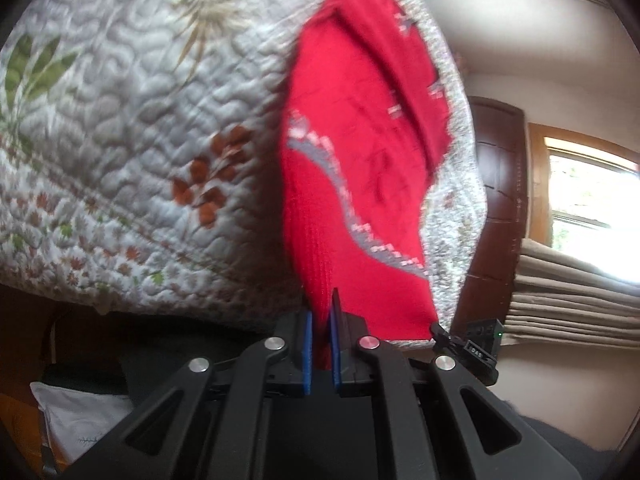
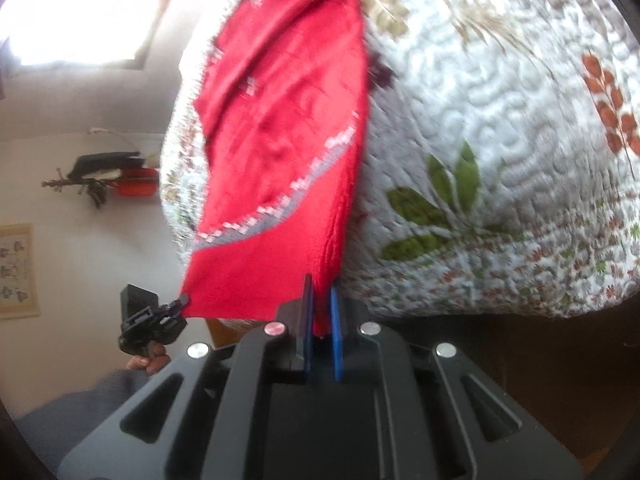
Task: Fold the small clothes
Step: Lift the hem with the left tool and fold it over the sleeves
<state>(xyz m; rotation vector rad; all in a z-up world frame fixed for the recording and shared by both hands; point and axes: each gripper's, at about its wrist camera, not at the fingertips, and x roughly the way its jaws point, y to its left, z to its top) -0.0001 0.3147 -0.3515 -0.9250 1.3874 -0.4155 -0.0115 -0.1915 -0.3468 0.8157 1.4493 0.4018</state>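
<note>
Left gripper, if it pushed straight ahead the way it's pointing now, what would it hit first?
The left gripper is already shut on the red garment, so that cloth comes first, bunching ahead of it. Beyond lies the quilted bedspread, though depth is unclear.

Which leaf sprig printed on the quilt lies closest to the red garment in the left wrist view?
The rust-brown sprig, just beside the red garment; the green sprig and tan sprig sit farther away on the quilt.
</note>
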